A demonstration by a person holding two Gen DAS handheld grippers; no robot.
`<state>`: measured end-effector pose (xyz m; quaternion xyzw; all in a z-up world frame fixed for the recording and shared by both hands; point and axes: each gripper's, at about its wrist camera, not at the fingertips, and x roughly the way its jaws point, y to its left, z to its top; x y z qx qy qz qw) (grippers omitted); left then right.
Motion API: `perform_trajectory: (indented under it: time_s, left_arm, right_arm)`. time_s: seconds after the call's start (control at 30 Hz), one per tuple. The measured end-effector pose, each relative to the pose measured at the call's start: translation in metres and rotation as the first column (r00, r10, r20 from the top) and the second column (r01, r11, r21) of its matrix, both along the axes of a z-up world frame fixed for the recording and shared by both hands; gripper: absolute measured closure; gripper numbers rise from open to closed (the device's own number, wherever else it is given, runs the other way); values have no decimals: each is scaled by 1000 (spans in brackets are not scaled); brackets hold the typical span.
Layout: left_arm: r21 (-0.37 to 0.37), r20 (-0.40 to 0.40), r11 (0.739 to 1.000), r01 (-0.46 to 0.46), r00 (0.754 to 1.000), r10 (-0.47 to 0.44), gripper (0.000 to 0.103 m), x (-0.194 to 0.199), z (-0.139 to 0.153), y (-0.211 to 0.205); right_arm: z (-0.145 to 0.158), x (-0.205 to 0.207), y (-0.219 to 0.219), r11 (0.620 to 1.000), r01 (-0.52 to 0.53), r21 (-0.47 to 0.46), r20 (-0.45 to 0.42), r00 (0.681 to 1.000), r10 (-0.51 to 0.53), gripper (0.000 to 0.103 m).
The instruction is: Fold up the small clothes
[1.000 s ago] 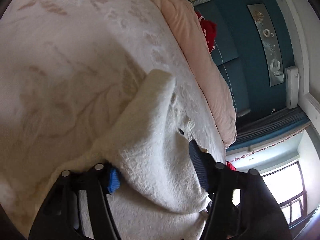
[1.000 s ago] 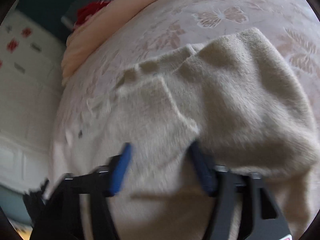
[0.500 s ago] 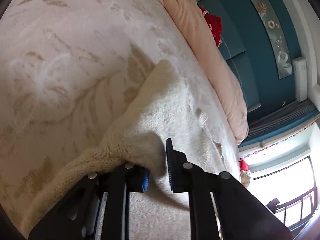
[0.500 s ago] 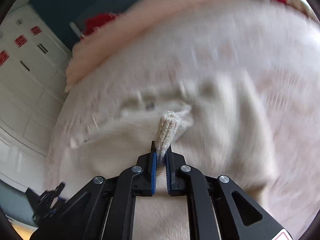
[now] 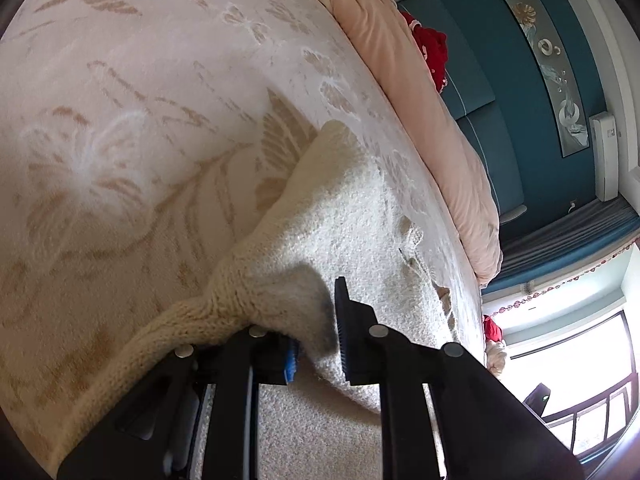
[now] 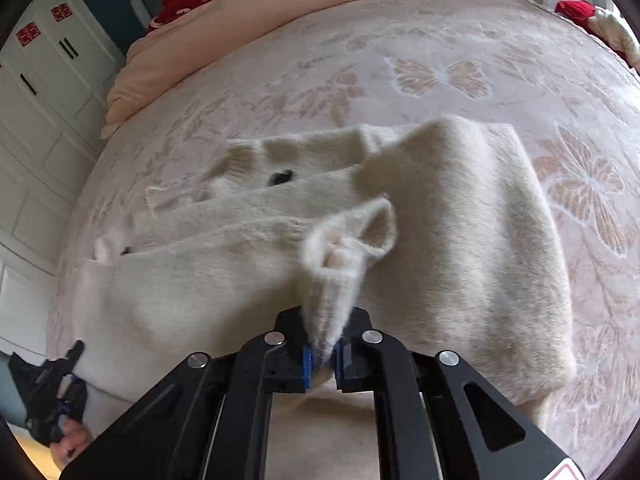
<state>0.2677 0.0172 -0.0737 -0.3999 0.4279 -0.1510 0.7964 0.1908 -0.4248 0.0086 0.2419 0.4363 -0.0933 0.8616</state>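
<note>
A cream fuzzy knit sweater [image 6: 460,220] lies spread on the bed, also in the left wrist view [image 5: 344,216]. My right gripper [image 6: 322,356] is shut on a ribbed sleeve cuff [image 6: 344,248] and holds it lifted above the sweater's body. My left gripper [image 5: 316,344] is shut on the sweater's ribbed bottom hem [image 5: 224,312] at a corner, close to the bed. The left gripper also shows at the lower left of the right wrist view [image 6: 52,396], at the sweater's edge.
The bed has a pink blanket with butterfly and flower patterns [image 6: 440,76]. A rolled peach duvet [image 5: 432,120] and red cloth [image 5: 430,46] lie along the headboard side. White wardrobe doors [image 6: 36,92] stand to the left; a window [image 5: 580,368] is beyond the bed.
Both grippers closed on the sweater: the right took the sleeve cuff and lifted it back, the left pinched the hem corner. The right view pulled away, showing more of the sweater.
</note>
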Motion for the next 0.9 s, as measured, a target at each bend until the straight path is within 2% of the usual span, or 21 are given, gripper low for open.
perform_trajectory:
  time_s: [0.07, 0.13, 0.17, 0.23, 0.3, 0.37, 0.43, 0.5, 0.57, 0.6, 0.63, 0.7, 0.77, 0.83, 0.9]
  left_arm:
    - [-16, -2, 1000, 4, 1000, -4, 88, 0, 0, 1]
    - [-17, -3, 1000, 9, 1000, -10, 87, 1, -2, 1]
    - [-13, -2, 1000, 11, 1000, -11, 87, 1, -3, 0]
    - [-18, 14, 999, 33, 999, -33, 83, 0, -2, -4]
    - [16, 18, 998, 55, 998, -55, 83, 0, -1, -11]
    - [45, 17, 996, 81, 996, -82, 85, -1, -2, -19]
    - [58, 23, 993, 102, 994, -104, 84, -2, -2, -23]
    - [74, 33, 991, 112, 993, -115, 82, -4, 0, -26]
    - [71, 34, 991, 109, 993, -112, 81, -4, 0, -26]
    - [70, 33, 992, 106, 994, -109, 81, -3, 0, -25]
    - [77, 35, 991, 106, 993, -109, 81, -3, 0, -26]
    - [97, 42, 990, 107, 993, -111, 81, -4, 0, -28]
    - [112, 48, 988, 110, 992, -116, 81, -5, 1, -30]
    - [104, 46, 989, 103, 993, -108, 81, -7, 3, -28]
    - [95, 46, 993, 64, 997, -68, 81, -11, 7, -23]
  right_arm:
    - [48, -7, 8, 999, -27, -23, 137, 990, 30, 96]
    - [95, -21, 5, 998, -22, -59, 263, 964, 37, 96]
    - [104, -29, -1, 997, -13, -71, 282, 959, 32, 96]
    - [91, -34, -17, 996, 9, -83, 234, 972, 10, 96]
    - [41, -36, -38, 994, 47, -98, 88, 995, -38, 96]
    - [-10, -40, -57, 994, 93, -53, -33, 995, -95, 96]
    - [-38, -52, -69, 990, 138, 2, -51, 989, -138, 96]
    - [-36, -63, -72, 981, 177, 76, 2, 984, -178, 96]
    - [-21, -70, -68, 984, 172, 55, 68, 982, -175, 96]
    - [-20, -70, -66, 986, 166, 33, 73, 983, -168, 96]
    - [-26, -68, -65, 987, 159, 20, 46, 986, -160, 95]
    - [-53, -55, -66, 993, 119, 9, -79, 990, -118, 95]
    - [-49, -62, -62, 993, 116, 5, -62, 991, -115, 93]
    - [-32, -74, -61, 986, 165, -1, -34, 986, -165, 78]
    - [-12, -84, -52, 978, 191, -82, -14, 981, -193, 76]
